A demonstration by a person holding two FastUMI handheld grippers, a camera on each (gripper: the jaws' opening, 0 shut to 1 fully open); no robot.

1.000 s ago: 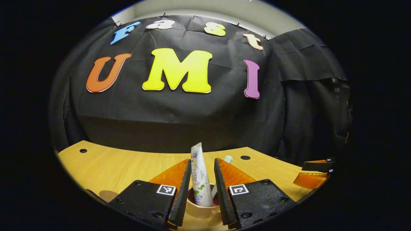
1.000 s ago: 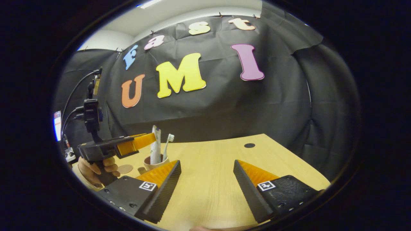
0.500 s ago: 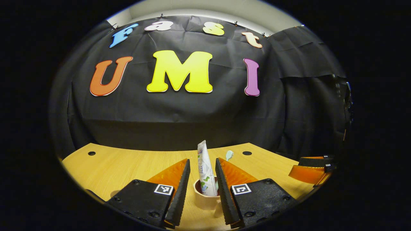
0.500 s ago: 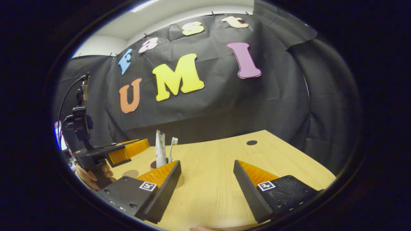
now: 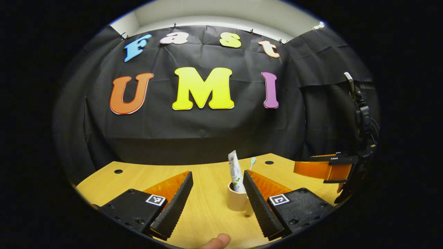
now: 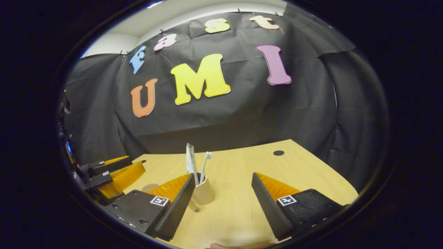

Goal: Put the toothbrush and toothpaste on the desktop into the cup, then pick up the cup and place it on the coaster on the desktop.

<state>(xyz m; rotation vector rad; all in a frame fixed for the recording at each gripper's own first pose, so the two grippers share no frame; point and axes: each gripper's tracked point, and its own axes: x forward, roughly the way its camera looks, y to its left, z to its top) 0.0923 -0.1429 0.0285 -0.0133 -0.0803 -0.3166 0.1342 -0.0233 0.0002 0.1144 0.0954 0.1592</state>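
Left gripper view: the beige cup (image 5: 237,201) stands on the wooden desktop (image 5: 207,214), holding an upright toothpaste tube (image 5: 235,172) and a toothbrush (image 5: 252,162). The left gripper (image 5: 217,204) and the right gripper (image 6: 221,204) both gape wide, holding nothing.

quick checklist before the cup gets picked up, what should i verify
1. toothpaste inside cup: ok
2. toothbrush inside cup: ok
3. cup upright on the desk: ok
4. left tongs open, not gripping the cup: ok
5. right tongs open, holding nothing: ok
6. cup on coaster: not ok, it stands apart from it
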